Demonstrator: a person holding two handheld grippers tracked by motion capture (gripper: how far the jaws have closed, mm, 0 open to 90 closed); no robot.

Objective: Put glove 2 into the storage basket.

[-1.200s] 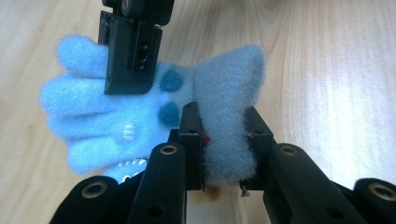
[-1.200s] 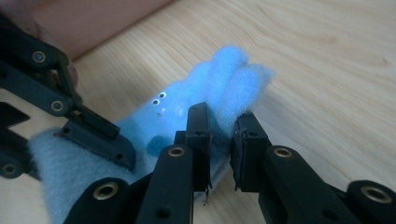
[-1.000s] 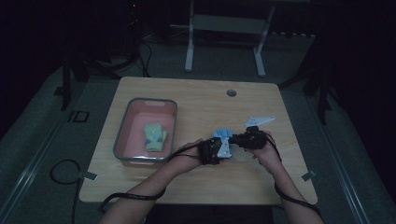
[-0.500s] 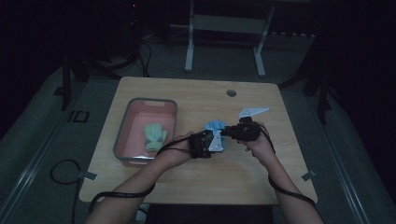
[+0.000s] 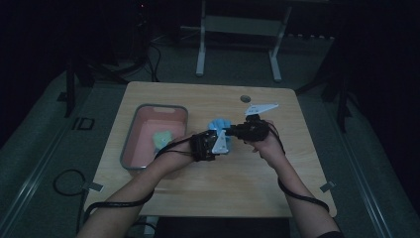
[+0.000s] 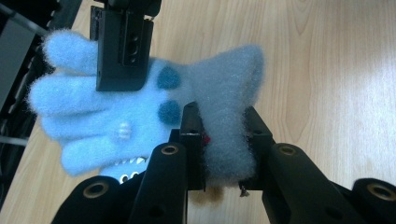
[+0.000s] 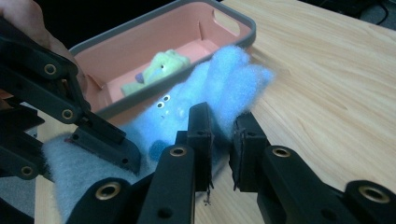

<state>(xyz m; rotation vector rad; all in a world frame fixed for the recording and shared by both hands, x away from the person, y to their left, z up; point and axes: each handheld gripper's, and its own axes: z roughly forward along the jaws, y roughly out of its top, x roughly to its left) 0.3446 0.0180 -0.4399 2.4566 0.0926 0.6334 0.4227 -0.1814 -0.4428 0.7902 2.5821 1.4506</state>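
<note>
A fuzzy light-blue glove (image 5: 219,130) with dark blue dots and a grey cuff (image 6: 229,88) hangs above the wooden table (image 5: 208,188), stretched between both grippers. My left gripper (image 6: 222,116) is shut on the grey cuff. My right gripper (image 7: 219,123) is shut on the glove's blue finger end (image 7: 233,74). In the high view the left gripper (image 5: 210,144) and right gripper (image 5: 237,131) face each other just right of the pink tray (image 5: 130,148). A green fuzzy glove (image 7: 156,70) lies inside that tray.
The pink tray with a grey rim (image 7: 154,88) stands on the table's left half, close to the glove. A round grommet (image 5: 245,98) sits near the table's far edge. Metal stand legs (image 5: 200,54) and cables lie on the floor beyond.
Both hands have risen and drifted left toward the tray, carrying the blue glove between them. Both grips look unchanged.
</note>
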